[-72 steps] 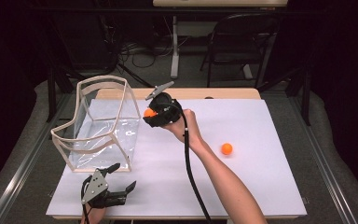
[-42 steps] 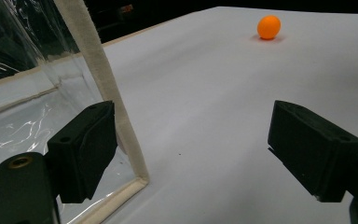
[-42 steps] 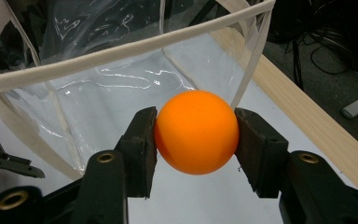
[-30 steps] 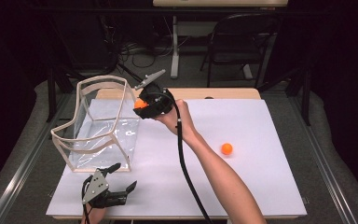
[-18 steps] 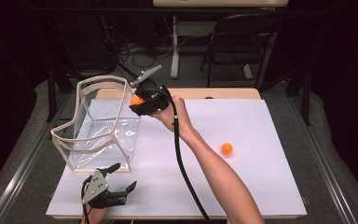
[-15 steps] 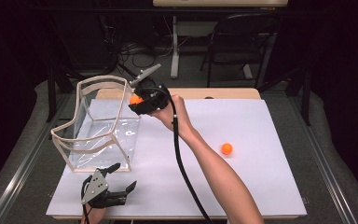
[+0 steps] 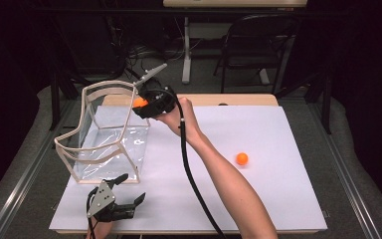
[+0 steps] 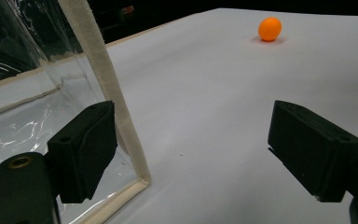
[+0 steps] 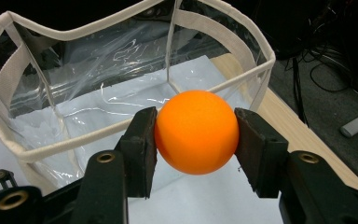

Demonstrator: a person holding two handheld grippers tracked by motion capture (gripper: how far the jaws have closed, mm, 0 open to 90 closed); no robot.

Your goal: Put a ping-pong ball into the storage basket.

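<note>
My right gripper (image 7: pixel 140 103) (image 9: pixel 196 135) is shut on an orange ball (image 9: pixel 196 131) (image 7: pixel 139 102), both pads pressed against its sides. It holds the ball at the far right rim of a clear plastic bag with white trim (image 7: pixel 107 132) (image 9: pixel 121 70), whose mouth gapes upward. A second orange ball (image 7: pixel 242 159) (image 8: pixel 269 29) lies on the white table top to the right. My left gripper (image 7: pixel 124 191) (image 8: pixel 200 154) rests open near the front edge, just in front of the bag's near corner (image 8: pixel 116 121), nothing between its pads.
The white board (image 7: pixel 278 149) lies on a wooden table (image 7: pixel 238 99). A black cable (image 7: pixel 189 169) trails from the right gripper along the forearm. Chairs and cables stand on the floor behind. Bare board stretches between the bag and the loose ball.
The right gripper carried the orange ball left and slightly up, from beside the bag to its far right rim. The left gripper stayed put.
</note>
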